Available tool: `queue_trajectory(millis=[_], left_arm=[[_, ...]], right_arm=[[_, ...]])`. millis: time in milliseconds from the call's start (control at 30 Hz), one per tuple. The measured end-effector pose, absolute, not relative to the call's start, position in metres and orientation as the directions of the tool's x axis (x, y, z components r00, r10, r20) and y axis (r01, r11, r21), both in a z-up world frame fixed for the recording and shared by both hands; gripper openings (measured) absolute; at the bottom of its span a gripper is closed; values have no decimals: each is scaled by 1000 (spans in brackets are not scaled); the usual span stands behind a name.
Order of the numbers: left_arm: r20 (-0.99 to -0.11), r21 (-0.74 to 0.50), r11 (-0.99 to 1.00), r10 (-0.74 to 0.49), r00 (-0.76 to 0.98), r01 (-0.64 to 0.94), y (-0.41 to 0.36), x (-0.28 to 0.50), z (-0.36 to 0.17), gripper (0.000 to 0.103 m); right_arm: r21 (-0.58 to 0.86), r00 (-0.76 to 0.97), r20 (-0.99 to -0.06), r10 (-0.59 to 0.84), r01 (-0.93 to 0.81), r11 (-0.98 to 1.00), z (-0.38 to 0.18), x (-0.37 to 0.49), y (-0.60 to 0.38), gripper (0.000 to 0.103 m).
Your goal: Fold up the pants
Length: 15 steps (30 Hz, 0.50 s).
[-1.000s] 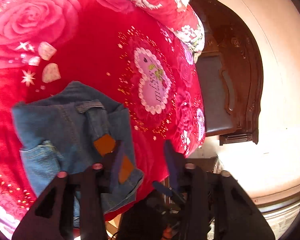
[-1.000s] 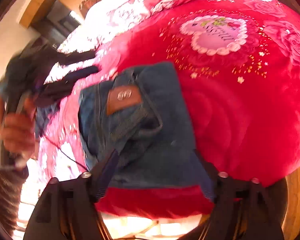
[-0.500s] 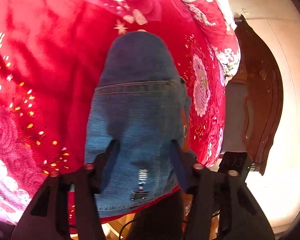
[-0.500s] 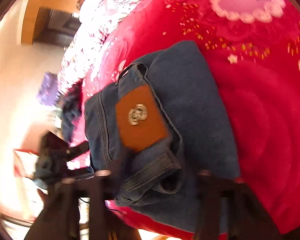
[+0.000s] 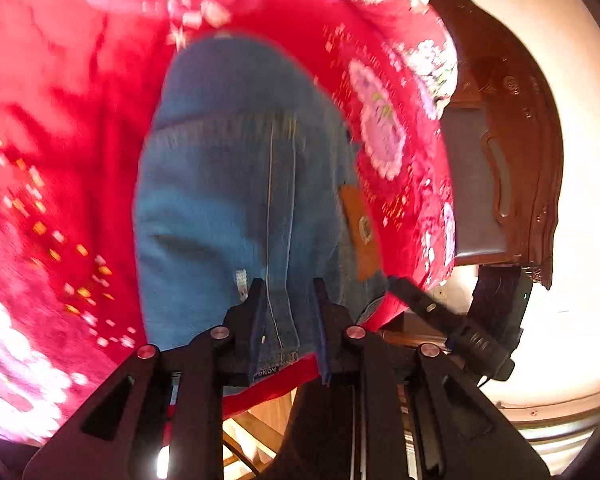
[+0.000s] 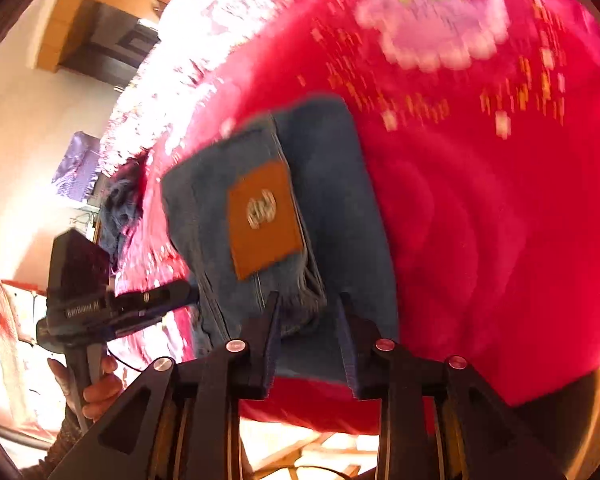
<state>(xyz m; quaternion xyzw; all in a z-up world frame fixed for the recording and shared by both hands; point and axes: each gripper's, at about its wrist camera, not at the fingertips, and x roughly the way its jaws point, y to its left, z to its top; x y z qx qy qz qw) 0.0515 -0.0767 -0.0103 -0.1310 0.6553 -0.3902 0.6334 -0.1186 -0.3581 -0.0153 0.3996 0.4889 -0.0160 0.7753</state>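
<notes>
Red bedspread (image 5: 60, 152) bears folded jeans (image 5: 228, 200): thick, limp, heavy denim, best gripped at near hem; left gripper (image 5: 288, 312) and right gripper (image 6: 306, 320) straddle it, jaws apart.

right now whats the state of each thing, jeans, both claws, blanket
jeans: folded into a compact stack, leather patch showing
left claw: fingers apart around the jeans' near edge
right claw: fingers apart at the waistband end
red blanket: spread under the jeans
</notes>
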Motion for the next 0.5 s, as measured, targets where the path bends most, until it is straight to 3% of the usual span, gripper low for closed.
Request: queue_trajectory(millis=[33, 67, 100, 200, 333, 400, 433, 500], left_arm=[[-724, -678, 665, -676, -133, 314, -71, 60, -11, 32], [-724, -677, 677, -683, -96, 291, -65, 71, -9, 51], [-725, -675, 690, -686, -59, 261, -63, 80, -8, 59], [-702, -710, 694, -711, -43, 124, -57, 108, -25, 62], [-679, -731, 683, -728, -89, -6, -63, 129, -56, 62], [-696, -715, 699, -712, -86, 0, -69, 129, -59, 62], [-703, -710, 704, -706, -82, 22, -76, 128, -53, 59], [-680, -734, 676, -730, -69, 71, -89, 121, -35, 47]], right_arm=[[604, 549, -760, 347, 401, 689, -7, -113, -365, 62], [604, 571, -752, 330, 397, 691, 0, -105, -372, 76], [605, 586, -746, 317, 398, 689, 3, -97, -377, 78], [667, 608, -696, 382, 350, 658, -5, -56, -383, 78], [671, 573, -707, 415, 358, 649, -32, -13, -384, 77], [678, 522, -715, 465, 354, 644, -53, 5, -371, 55], [667, 490, -728, 479, 349, 658, -59, 12, -365, 31], [647, 492, -738, 462, 319, 692, -48, 14, -356, 24]])
